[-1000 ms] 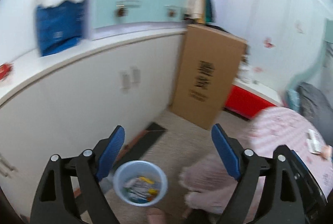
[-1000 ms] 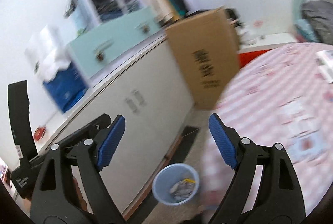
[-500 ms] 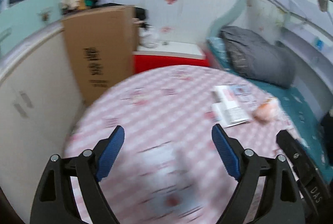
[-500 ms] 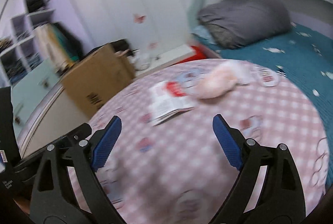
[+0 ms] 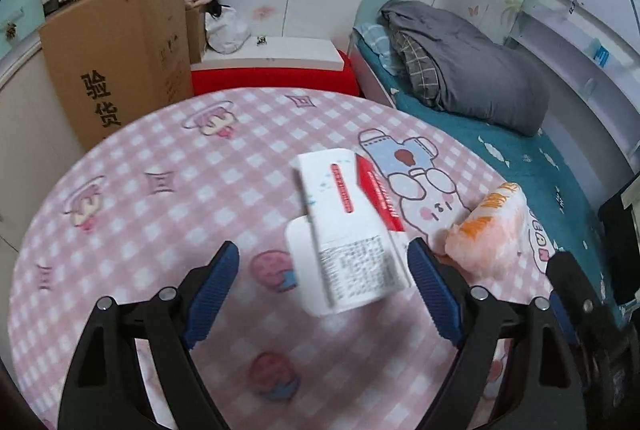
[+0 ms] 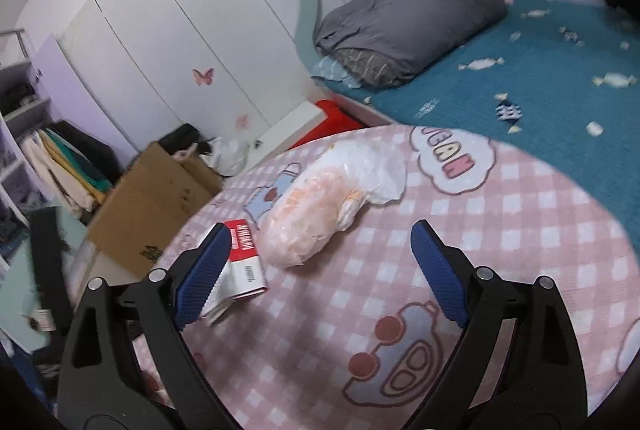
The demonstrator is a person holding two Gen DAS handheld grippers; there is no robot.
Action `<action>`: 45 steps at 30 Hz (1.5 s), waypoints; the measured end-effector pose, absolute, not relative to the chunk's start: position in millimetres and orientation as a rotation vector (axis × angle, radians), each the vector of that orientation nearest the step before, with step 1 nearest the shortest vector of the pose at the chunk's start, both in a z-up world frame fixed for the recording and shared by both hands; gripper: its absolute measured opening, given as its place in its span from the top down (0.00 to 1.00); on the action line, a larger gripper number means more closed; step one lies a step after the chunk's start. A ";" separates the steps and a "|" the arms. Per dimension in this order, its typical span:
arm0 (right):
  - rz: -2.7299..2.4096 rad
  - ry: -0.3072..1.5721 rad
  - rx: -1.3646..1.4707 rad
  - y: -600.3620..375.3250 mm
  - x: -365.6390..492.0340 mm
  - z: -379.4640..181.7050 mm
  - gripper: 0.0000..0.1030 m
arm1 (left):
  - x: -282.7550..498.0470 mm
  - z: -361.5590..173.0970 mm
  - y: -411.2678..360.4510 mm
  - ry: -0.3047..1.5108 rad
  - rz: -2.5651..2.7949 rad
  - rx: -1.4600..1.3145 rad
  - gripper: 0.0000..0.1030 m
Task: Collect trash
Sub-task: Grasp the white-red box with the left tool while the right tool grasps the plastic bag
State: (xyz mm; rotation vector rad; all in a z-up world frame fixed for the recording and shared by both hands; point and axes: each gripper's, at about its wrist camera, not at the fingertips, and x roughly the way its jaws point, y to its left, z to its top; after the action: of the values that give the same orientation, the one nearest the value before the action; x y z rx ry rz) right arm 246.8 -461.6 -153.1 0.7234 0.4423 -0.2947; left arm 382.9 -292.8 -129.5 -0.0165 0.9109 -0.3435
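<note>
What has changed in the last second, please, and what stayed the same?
Both tongs swung from the floor bin up to the round table. The left tongs now face the flattened carton; the right tongs face the orange bag. Both remain open and empty; nothing was grasped.

flattened carton on the table, plastic bag just right.

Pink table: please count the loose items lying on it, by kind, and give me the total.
Flattened white and red carton: 1
Crumpled orange and white plastic bag: 1
Total on the pink checked table: 2
</note>
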 end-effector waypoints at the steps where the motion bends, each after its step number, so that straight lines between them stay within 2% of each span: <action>1: -0.290 0.442 0.727 -462.6 246.7 -153.0 0.13 | 385.0 -131.9 -297.6 0.913 -0.344 -0.008 0.18; 12: -0.300 0.456 0.720 -459.3 245.8 -154.5 0.12 | 392.2 -151.8 -339.8 0.923 -0.305 0.182 0.17; 14: -0.310 0.466 0.733 -461.7 245.3 -157.0 0.12 | 388.6 -151.3 -337.5 0.903 -0.313 0.182 0.25; 16: -0.314 0.469 0.745 -464.6 244.6 -158.4 0.12 | 387.4 -147.9 -327.1 0.886 -0.308 0.171 0.50; 18: -0.318 0.474 0.753 -466.6 244.1 -159.8 0.12 | 386.8 -146.6 -316.5 0.881 -0.333 0.165 0.59; 31: -0.309 0.587 0.740 -463.4 280.6 -158.0 0.12 | 395.6 -143.2 -265.1 0.895 -0.421 -0.039 0.61; 39: -0.339 0.682 0.700 -461.3 329.4 -162.0 0.12 | 398.2 -133.8 -248.3 0.842 -0.307 -0.031 0.61; 40: -0.339 0.689 0.671 -458.7 332.4 -160.5 0.15 | 398.8 -132.0 -246.5 0.835 -0.300 -0.030 0.61; 42: -0.308 0.716 0.658 -455.4 334.7 -161.5 0.53 | 399.9 -128.2 -244.1 0.821 -0.289 -0.035 0.61; 44: -0.300 0.722 0.650 -450.6 332.1 -161.0 0.58 | 397.6 -122.8 -242.5 0.798 -0.278 -0.034 0.61; 45: -0.293 0.719 0.625 -445.0 329.2 -158.1 0.66 | 395.3 -118.8 -239.7 0.782 -0.276 -0.048 0.61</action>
State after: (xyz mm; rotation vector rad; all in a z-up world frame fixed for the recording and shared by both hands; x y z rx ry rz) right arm 329.2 -445.0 -158.1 0.6253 0.7188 -0.2928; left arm 395.3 -239.7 -118.8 -0.0481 0.7821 -0.2758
